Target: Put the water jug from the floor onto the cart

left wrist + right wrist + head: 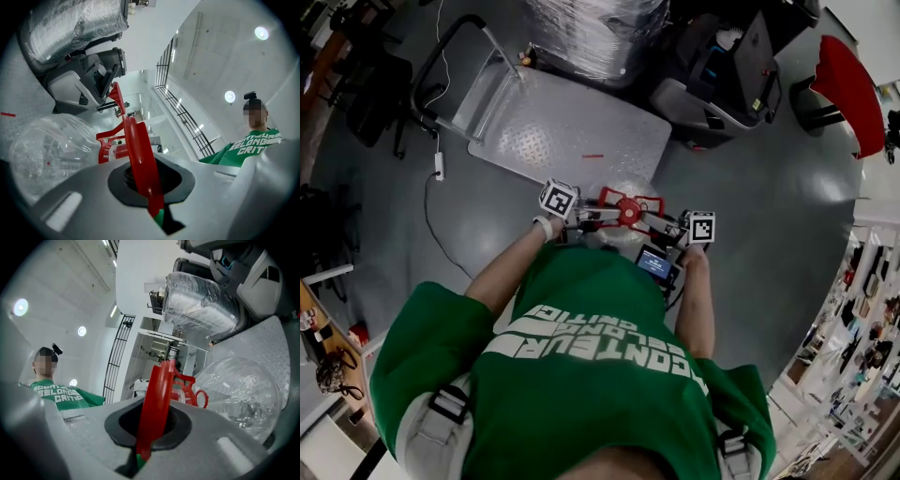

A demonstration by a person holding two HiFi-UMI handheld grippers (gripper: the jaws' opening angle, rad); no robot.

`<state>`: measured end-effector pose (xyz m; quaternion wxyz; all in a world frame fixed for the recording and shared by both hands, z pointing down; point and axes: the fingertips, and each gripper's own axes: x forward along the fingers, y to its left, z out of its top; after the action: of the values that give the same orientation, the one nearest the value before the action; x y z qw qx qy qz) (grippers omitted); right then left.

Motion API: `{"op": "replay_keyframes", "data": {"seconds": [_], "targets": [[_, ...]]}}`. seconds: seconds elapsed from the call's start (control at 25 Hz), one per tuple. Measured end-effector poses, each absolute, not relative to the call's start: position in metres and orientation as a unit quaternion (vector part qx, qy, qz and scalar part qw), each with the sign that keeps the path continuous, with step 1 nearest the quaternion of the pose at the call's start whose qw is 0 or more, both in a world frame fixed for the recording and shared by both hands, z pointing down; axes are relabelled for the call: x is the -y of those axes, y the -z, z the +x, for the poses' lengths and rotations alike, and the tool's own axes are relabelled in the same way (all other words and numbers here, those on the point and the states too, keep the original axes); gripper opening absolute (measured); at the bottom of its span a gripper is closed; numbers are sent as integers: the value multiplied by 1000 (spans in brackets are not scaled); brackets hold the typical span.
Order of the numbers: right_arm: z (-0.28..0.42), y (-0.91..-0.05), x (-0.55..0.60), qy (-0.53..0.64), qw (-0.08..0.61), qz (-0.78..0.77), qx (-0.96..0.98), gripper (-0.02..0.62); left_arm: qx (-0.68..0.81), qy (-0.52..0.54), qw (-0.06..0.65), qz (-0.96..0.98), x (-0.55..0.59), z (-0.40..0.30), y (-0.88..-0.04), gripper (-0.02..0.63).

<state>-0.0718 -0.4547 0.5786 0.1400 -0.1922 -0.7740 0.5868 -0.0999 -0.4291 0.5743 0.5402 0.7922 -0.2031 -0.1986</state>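
Left gripper (598,214), right gripper (654,218): level, jaws (seemingly) together

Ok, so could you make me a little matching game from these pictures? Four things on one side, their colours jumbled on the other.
Things:
1. water jug
2. jug handle
3. cart
4. person's shirt

Colours:
A. green
B. silvery grey
C. red
D. clear, see-through

Pairs: 1-D, 2-C, 3-B, 4-A.
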Motion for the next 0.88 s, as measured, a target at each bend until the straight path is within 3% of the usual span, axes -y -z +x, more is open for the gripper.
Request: {"op": "replay_keyframes", "data": {"seconds": [0.88], "targets": [[-204,-599,469,-585,206,-178,764,-6,227,248,542,770,446,-230,-594,17]]}}
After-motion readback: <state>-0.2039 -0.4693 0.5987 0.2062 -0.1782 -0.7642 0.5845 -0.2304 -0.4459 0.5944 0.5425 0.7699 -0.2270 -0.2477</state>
